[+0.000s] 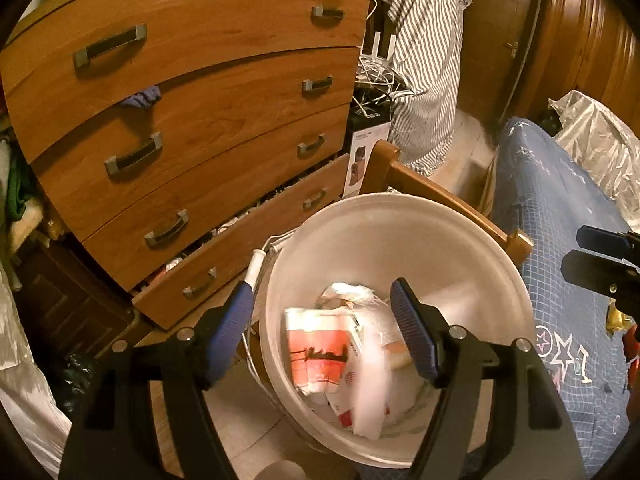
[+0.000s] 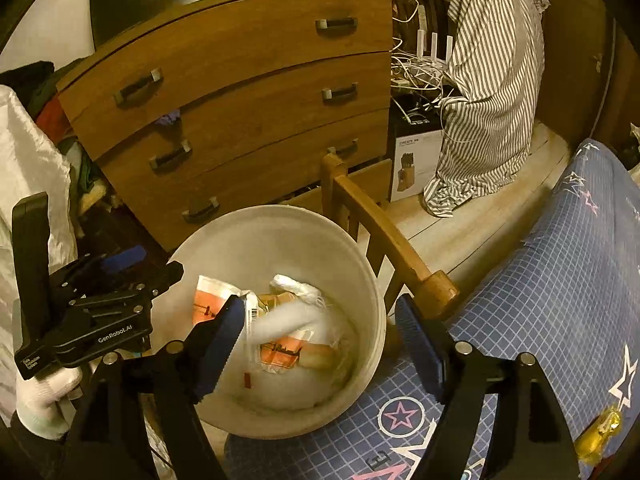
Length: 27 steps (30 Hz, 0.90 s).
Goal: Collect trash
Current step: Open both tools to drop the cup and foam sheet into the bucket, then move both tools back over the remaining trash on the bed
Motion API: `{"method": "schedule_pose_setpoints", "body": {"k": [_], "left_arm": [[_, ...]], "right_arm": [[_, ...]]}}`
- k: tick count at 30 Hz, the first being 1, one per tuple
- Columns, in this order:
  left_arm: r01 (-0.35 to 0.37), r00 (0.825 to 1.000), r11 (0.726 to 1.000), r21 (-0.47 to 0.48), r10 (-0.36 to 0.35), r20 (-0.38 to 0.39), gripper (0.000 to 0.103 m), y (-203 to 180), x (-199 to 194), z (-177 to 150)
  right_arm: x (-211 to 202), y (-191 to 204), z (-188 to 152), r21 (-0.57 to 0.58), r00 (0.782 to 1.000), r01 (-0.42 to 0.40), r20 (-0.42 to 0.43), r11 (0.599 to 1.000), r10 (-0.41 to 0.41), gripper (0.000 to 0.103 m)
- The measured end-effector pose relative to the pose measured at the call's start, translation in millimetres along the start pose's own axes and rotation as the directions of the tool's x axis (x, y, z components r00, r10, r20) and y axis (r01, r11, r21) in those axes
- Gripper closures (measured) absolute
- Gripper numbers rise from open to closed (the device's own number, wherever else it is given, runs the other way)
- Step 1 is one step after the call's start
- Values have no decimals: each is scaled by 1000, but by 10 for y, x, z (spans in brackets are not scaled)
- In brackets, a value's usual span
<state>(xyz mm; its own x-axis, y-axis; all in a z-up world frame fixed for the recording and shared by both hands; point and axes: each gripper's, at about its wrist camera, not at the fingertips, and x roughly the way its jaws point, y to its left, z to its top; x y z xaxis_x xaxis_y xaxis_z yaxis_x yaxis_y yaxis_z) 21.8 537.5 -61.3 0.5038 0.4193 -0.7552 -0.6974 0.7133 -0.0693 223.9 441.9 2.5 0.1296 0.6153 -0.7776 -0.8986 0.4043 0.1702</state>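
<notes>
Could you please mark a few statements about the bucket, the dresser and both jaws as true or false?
1. The white bucket holds trash, including an orange-and-white wrapper. True.
2. The left gripper is clamped on the wrapper. False: its jaws stand open above the bucket with nothing pressed between them.
3. The dresser's bottom drawer is pulled partly out. True.
4. The right gripper is shut. False: its jaws are open over the bucket.
5. A striped cloth hangs right of the dresser. True.
6. The bucket stands on the blue cover. False: it stands on the floor beside it.
</notes>
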Motion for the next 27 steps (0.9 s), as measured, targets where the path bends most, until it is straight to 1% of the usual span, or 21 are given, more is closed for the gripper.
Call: {"method": "schedule_pose_setpoints", "body": {"k": [8,12,18,24,27], "left_arm": [[2,1000,1000,3,-2,6,35,-8,-18,6],[-1,1000,1000,22,0,13,35,-96,-85,-38],[14,999,997,72,-16,30,35,-356,-223,-148],[49,998,989,141,-55,36,35,-765,-354,-295],[71,996,985,159,-78,39,35,-956,-422,-347]], "right_arm": [[-104,-76,-69,21,1000,-13,22,1000,12,25],[-271,-144,-179,43,998,-23,53,999,21,25],[-609,-281,-553,63,994,-7,107,998,1,25],[-1031,-430,-1051,74,984,47,166,996,-59,25],[-1220,-528,-1302,86,979,77,182,993,-91,25]]}}
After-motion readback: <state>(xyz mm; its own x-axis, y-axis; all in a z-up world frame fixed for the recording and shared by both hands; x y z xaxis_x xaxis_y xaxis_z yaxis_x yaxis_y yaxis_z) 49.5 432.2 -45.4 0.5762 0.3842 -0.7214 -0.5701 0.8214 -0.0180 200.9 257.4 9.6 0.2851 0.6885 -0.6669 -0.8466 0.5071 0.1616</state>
